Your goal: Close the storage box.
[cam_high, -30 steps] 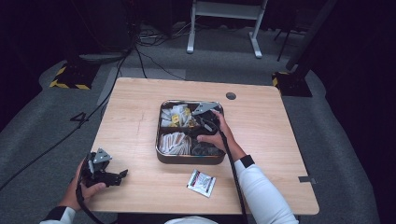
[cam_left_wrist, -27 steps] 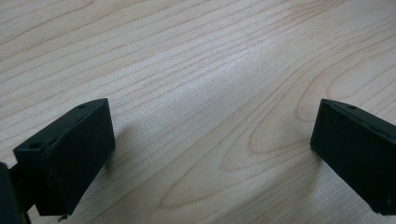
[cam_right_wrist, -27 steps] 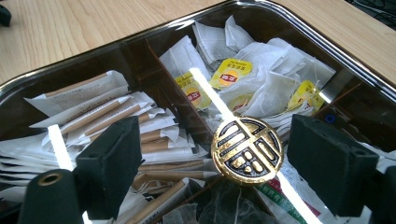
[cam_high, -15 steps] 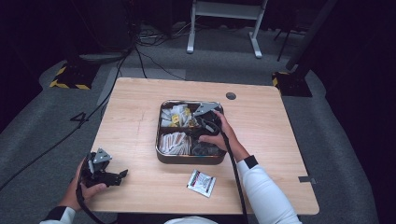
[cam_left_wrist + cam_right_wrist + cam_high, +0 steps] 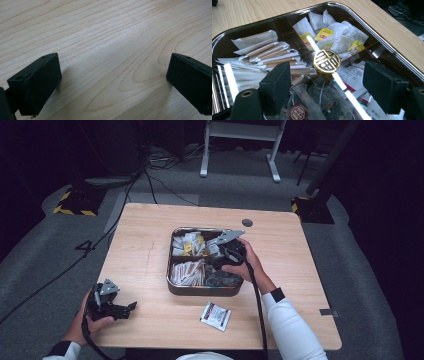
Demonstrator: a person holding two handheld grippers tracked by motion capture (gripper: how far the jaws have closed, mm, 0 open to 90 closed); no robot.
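My right claw (image 5: pixel 325 82) hangs released, gripping nothing, above the compartment box (image 5: pixel 387 45), its gold medallion (image 5: pixel 327 61) just ahead between my jaws, tea bags (image 5: pixel 317 95) beneath.

Table (image 5: pixel 105 37): pale matt wood, visible grain. Box (image 5: pixel 387 47): glossy dark metal rim, clear lid, shiny gold knob (image 5: pixel 327 61). Paper sachets (image 5: pixel 269 53) beyond the matt black jaws.

Compartmented metal box (image 5: pixel 172 287), clear lid with gold knob (image 5: pixel 327 60).
Sits centre of frame, closed, holding paper sachets, tea bags, brown sticks.
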